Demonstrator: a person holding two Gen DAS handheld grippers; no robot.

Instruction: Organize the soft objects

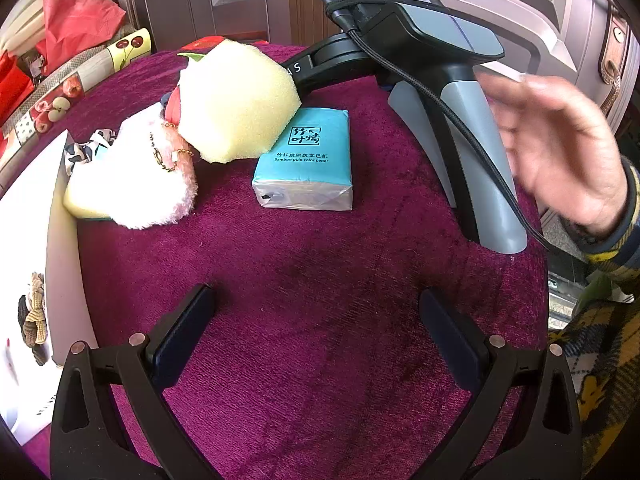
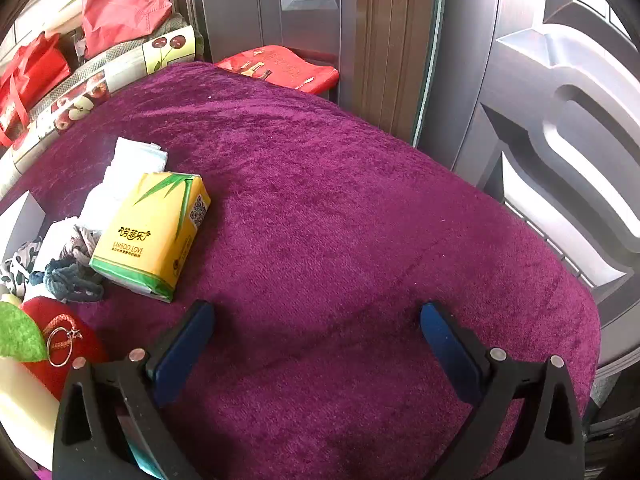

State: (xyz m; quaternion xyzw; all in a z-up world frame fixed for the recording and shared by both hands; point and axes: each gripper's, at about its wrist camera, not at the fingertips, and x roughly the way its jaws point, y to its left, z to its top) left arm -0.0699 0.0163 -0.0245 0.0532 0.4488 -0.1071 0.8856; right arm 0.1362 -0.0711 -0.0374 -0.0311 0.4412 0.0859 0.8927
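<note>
- Your work surface is a counter draped in magenta plush cloth, set against dark panelled doors, with red bags and a fruit-print oilcloth piled at the back left.
- Only your left wrist view shows the right gripper standing on the cloth, its grey handle upright and your bare right hand just beside it, off the handle; its fingers are hidden behind the sponge, so from here you cannot tell their spread.
- That same view gives you a yellow sponge leaning over a pink plush toy, a blue tissue pack touching the sponge's lower edge, and a white box at the left with hair ties inside.
- Only your right wrist view shows the yellow tissue pack, resting on folded white cloth, with tangled hair ties and a red apple plush beside it.
- Your left gripper has its fingers spread wide over bare cloth, the blue pack well ahead between them.
- In the right wrist view, the right gripper's fingers stand wide apart, the yellow pack just off the left fingertip.
</note>
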